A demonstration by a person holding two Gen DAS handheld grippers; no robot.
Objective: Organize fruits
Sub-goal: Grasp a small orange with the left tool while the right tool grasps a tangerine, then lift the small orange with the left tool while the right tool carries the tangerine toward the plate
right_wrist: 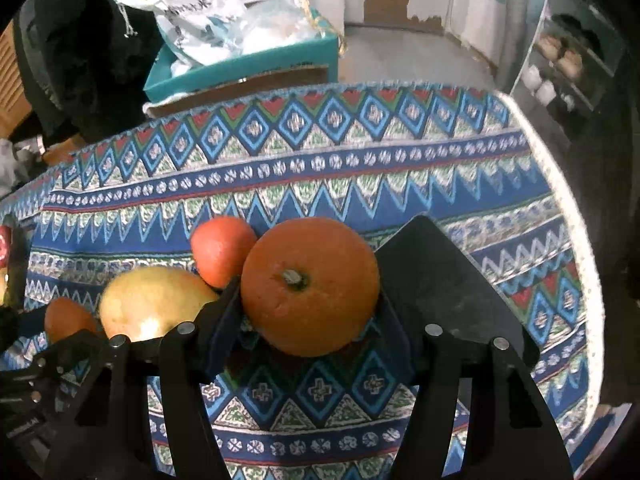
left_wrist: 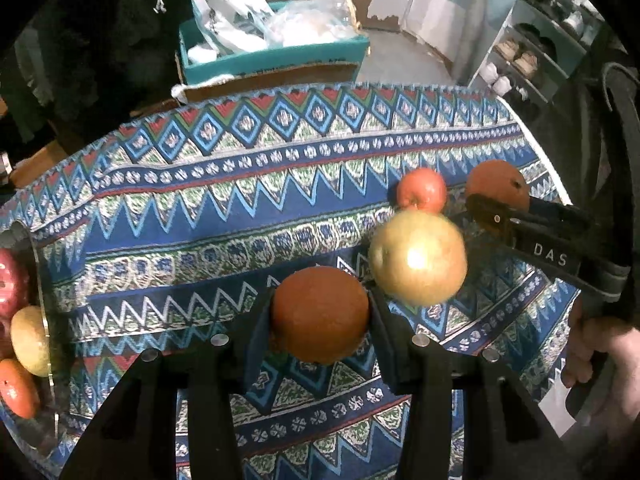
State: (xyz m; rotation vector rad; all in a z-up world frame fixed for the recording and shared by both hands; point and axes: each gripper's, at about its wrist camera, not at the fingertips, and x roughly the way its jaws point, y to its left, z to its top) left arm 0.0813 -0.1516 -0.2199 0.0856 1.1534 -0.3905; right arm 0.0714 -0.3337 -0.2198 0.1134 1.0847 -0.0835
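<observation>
Blue zigzag tablecloth (left_wrist: 224, 216) covers the whole table, with a teal box (left_wrist: 276, 56) stuffed with plastic bags sitting behind it. Using the big yellow apple (left_wrist: 418, 256) as the landmark: way off to its left, at the cloth's edge, there's a clear tray (left_wrist: 40, 280) with a dark red fruit, a yellowish one and an orange one in it. Just left of the apple and a bit nearer, the left gripper (left_wrist: 320, 316) has its fingers clamped on an orange (left_wrist: 320, 314); can't tell whether it's off the cloth. Right behind the apple sits a small red apple (left_wrist: 423, 190). To the apple's right, the right gripper (right_wrist: 310, 308) is squeezed onto a second orange (right_wrist: 310, 286), stem end facing the camera, with a shoe rack (left_wrist: 532, 52) off behind the table.
</observation>
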